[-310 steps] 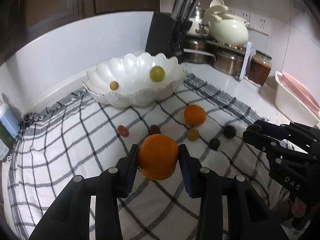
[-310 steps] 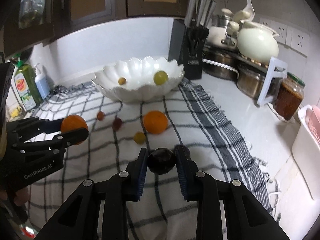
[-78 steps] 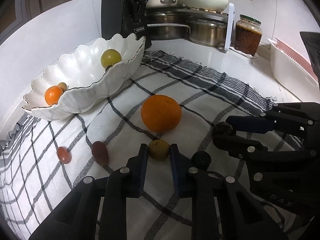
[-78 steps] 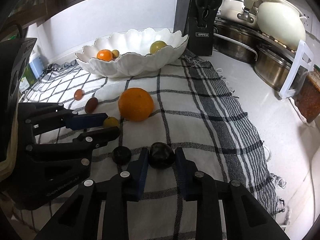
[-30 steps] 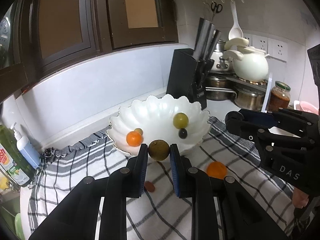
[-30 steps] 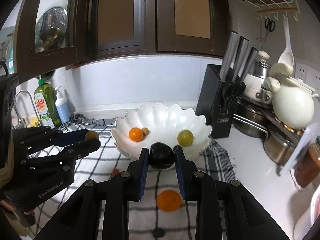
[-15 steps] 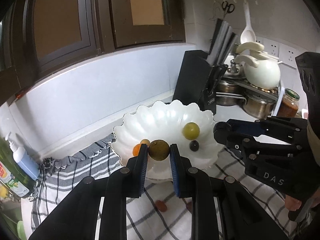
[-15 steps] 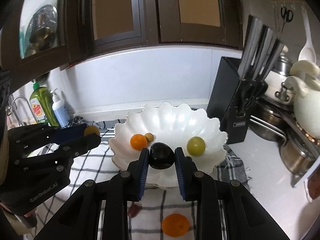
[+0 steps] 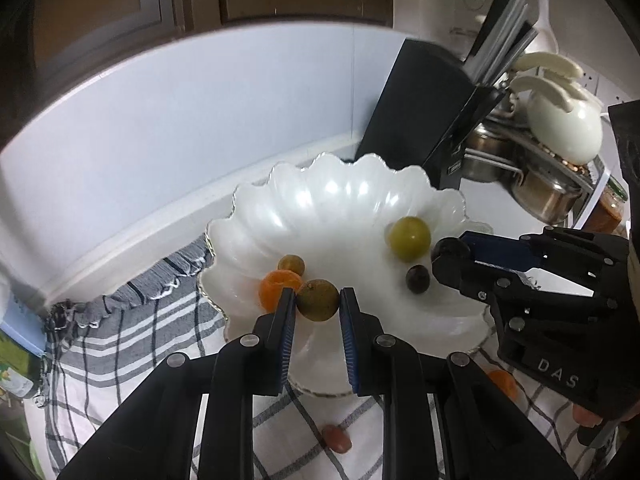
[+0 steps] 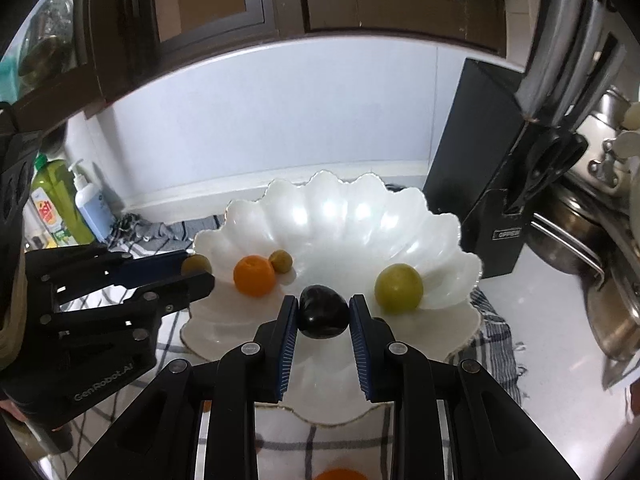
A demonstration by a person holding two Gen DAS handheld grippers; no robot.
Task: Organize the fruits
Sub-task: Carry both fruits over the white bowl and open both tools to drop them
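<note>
Left wrist view: a small olive-green fruit (image 9: 318, 300) is being pinched in the left gripper (image 9: 317, 304) over the white scalloped bowl (image 9: 348, 200), where four fruits are already sitting. A red one (image 9: 337, 438) is being left on the checked cloth (image 9: 132, 332).

Right wrist view: a dark plum (image 10: 323, 311) is being clamped by the right gripper (image 10: 323, 314) above the bowl. Roughly halfway done, it's being guessed.

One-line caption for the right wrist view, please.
Right gripper holds a dark plum over the white scalloped bowl.
</note>
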